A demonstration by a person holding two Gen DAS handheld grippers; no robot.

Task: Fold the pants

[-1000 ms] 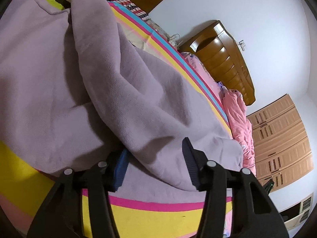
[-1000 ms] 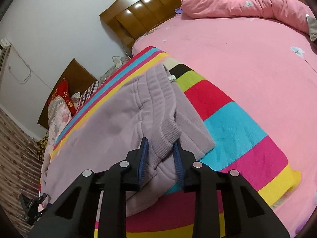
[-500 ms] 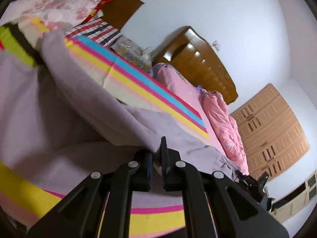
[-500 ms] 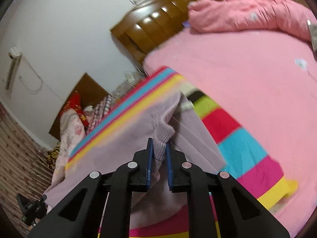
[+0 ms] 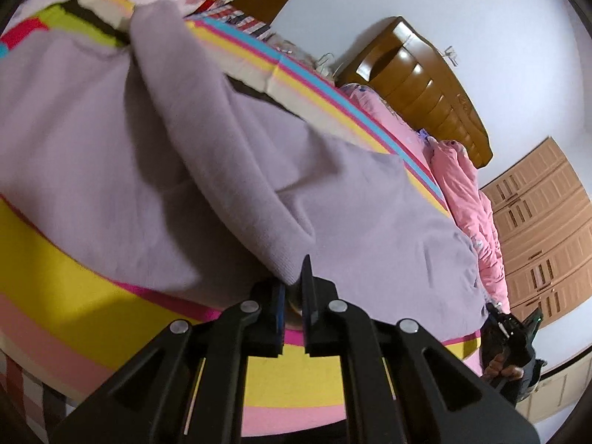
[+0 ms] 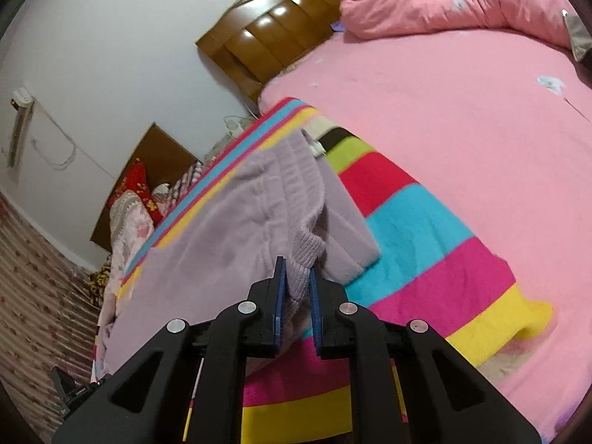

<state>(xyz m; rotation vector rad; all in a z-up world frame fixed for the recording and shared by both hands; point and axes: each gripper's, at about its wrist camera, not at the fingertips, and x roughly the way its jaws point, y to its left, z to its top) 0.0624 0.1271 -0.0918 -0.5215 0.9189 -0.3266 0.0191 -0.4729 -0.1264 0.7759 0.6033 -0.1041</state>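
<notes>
Lilac fleece pants [image 5: 111, 118] lie spread on a striped blanket [image 5: 74, 296] on the bed. My left gripper [image 5: 294, 285] is shut on the hem of a folded-over pant leg [image 5: 222, 155] and holds it lifted. In the right wrist view the pants [image 6: 236, 229] show their ribbed waistband [image 6: 296, 181]. My right gripper [image 6: 297, 277] is shut on the ribbed waistband corner [image 6: 309, 246] and lifts it off the blanket [image 6: 425, 259].
A pink sheet [image 6: 462, 111] covers the bed beyond the blanket, with a bunched pink duvet [image 6: 462, 3] by the wooden headboard [image 6: 281, 33]. A wardrobe [image 5: 544, 229] stands far right. Pillows and clothes [image 6: 137, 203] are piled beside the bed. The right gripper [image 5: 514, 336] shows at the pants' far end.
Both grippers have closed on the pants, the left on the leg hem, the right on the waistband, and lifted the fabric slightly.
</notes>
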